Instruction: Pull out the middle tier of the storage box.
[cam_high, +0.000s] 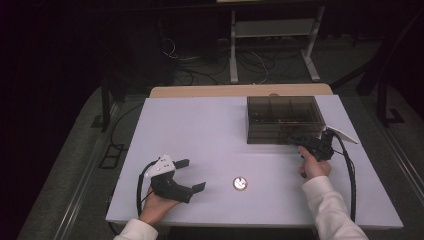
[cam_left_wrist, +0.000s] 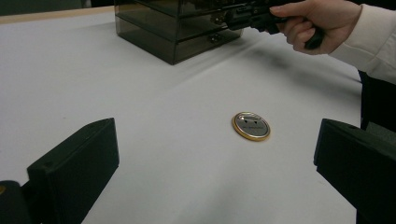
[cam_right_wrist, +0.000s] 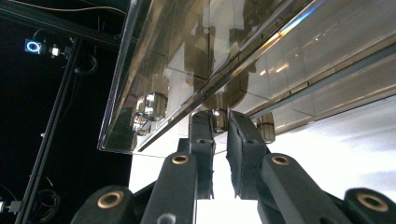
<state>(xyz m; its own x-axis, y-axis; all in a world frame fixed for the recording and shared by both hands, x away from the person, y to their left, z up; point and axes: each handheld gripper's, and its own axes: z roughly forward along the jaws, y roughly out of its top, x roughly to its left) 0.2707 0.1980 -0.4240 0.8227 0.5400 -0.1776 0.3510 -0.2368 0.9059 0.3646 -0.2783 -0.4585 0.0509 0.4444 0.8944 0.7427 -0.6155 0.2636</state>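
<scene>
A smoky see-through drawer box (cam_high: 282, 117) stands at the table's far right. My right gripper (cam_high: 295, 141) is at its front face; in the right gripper view the gripper (cam_right_wrist: 220, 125) is shut on a small drawer knob (cam_right_wrist: 219, 115), under the box's tinted front (cam_right_wrist: 280, 56). A round gold-rimmed pin badge (cam_high: 240, 183) lies flat near the front edge. My left gripper (cam_high: 192, 175) rests to the badge's left, open, with the badge (cam_left_wrist: 251, 126) lying ahead between its spread black jaws. The left gripper view also has the box (cam_left_wrist: 177, 28) and the right gripper (cam_left_wrist: 243, 18) farther off.
The white table (cam_high: 200, 125) has bare room across its left and middle. Behind it are a tan board edge (cam_high: 200, 91), a white metal stand (cam_high: 272, 30) and loose cables on the dark floor. A cable trails from the right gripper toward the front edge.
</scene>
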